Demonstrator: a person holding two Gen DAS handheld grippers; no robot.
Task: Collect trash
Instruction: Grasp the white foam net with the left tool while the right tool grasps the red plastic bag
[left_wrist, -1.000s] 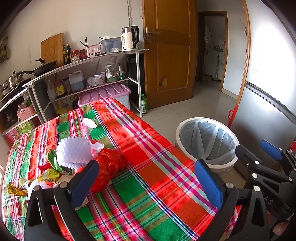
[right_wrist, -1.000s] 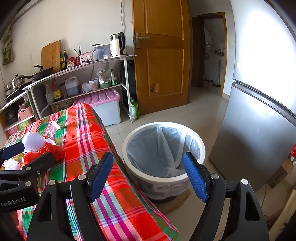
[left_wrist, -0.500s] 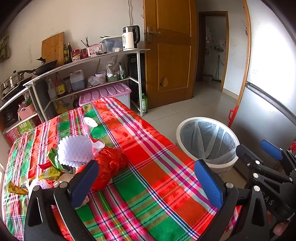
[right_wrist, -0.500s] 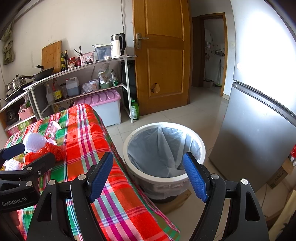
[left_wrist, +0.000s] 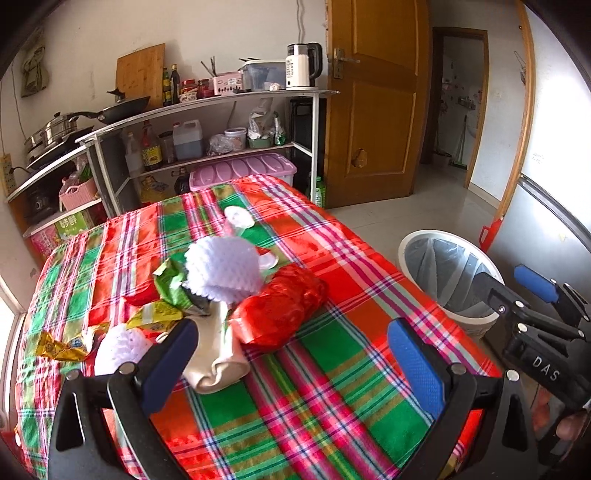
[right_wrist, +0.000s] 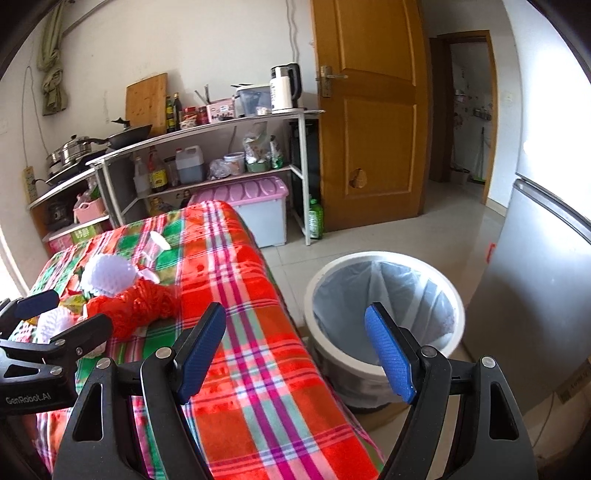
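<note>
The bench under its red, green and pink plaid cloth (left_wrist: 332, 369) fills the space ahead of the left tongs (left_wrist: 295, 354), whose blue-padded jaws stand wide apart with nothing between them. The right tongs (right_wrist: 295, 350) are likewise spread and empty, aimed past the bench edge at the round white bin lined with a pale translucent bag (right_wrist: 384, 295), which stands on the floor just ahead of them and to the right of the left tongs.

The trash lies in a loose heap just beyond the left tongs' left jaw. Largest is the crumpled red plastic bag (left_wrist: 280, 310), ahead and slightly left of centre; it looks light, soft and slick, so a pinch on a bunched fold near its middle should hold better than one on a smooth face. Behind it sits a white foam net sleeve (left_wrist: 221, 273), airy and springy, easy to squeeze anywhere, though it may cling to its neighbours. A cream, rolled, soft-looking piece (left_wrist: 218, 365) lies touching the left jaw's tip; what it is made of I cannot tell. Further left are a smaller white foam net (left_wrist: 118, 347), a green foil wrapper (left_wrist: 170, 288) and yellow foil wrappers (left_wrist: 62, 347), all thin, crinkly and flat against the cloth, so best taken at a raised edge. A clear plastic cup (left_wrist: 238, 221), tipped on its side beyond the heap, is light and would crush under a firm squeeze.
</note>
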